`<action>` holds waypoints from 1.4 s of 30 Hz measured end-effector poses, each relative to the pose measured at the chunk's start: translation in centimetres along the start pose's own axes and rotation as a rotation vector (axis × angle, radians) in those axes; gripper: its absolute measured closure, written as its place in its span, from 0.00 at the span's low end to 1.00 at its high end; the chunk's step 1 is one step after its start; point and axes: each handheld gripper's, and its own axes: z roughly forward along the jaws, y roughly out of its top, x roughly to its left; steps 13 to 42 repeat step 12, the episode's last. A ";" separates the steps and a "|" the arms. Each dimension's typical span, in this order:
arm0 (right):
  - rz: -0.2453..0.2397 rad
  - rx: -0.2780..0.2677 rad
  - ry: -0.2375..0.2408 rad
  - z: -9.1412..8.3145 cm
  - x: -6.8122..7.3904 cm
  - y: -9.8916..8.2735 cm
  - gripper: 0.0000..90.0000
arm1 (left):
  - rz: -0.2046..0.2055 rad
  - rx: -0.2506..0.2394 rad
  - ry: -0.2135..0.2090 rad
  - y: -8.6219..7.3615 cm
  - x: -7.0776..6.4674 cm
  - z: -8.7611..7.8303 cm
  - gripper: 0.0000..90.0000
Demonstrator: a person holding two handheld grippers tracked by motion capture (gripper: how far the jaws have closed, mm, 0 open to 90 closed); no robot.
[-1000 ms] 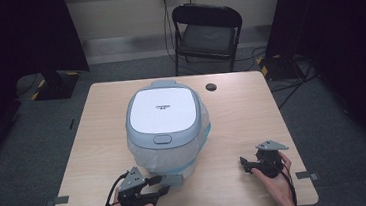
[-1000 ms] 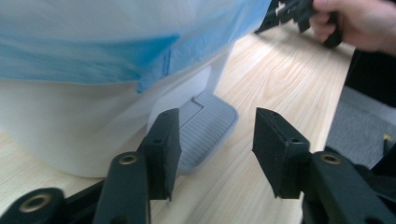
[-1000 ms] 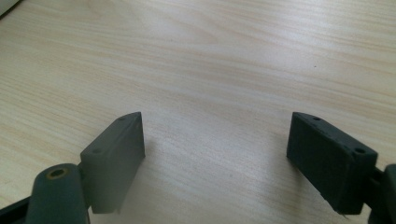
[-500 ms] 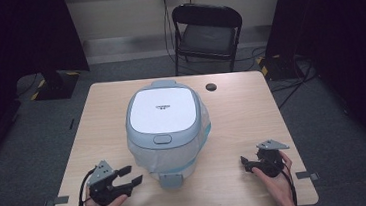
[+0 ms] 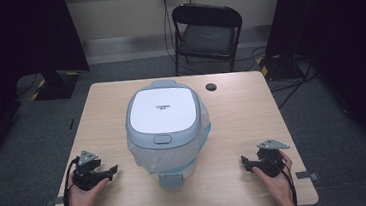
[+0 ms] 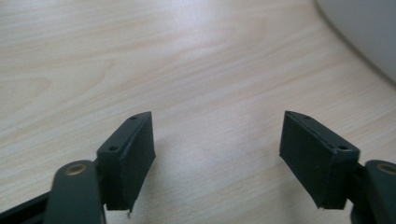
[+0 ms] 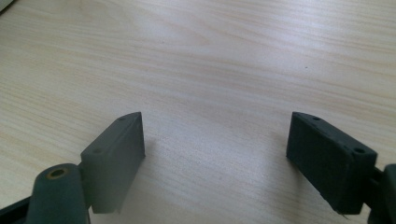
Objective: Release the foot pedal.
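**Approaching the rice cooker from both sides**

Sits mid-surface, the rice cooker (image 5: 165, 127): white lid shut, latch button facing the person, a thin clear plastic wrap bunched around its lower body. Left of the cooker, near its front corner, rests the left tool (image 5: 97, 174), jaws spread wide and holding nothing; in the left gripper view, bare wood between the pads and the cooker's pale wall curving in at the upper right (image 6: 369, 32). Well to the right of the cooker lies the right tool (image 5: 257, 162), likewise released and empty, over plain surface (image 7: 210, 70).

Probably best to bring both tools in level and together, keeping jaws wide until alongside the cooker. Worth steadying the body with one tool before pressing the latch with the other. Slippery wrap likely; firm, square contact advisable. Best avoided: snagging the loose plastic beneath the front.
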 end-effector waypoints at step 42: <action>-0.001 0.001 -0.005 0.0 0.0 0.0 0.20 | 0.004 -0.041 0.041 -0.8 -0.9 0.6 0.17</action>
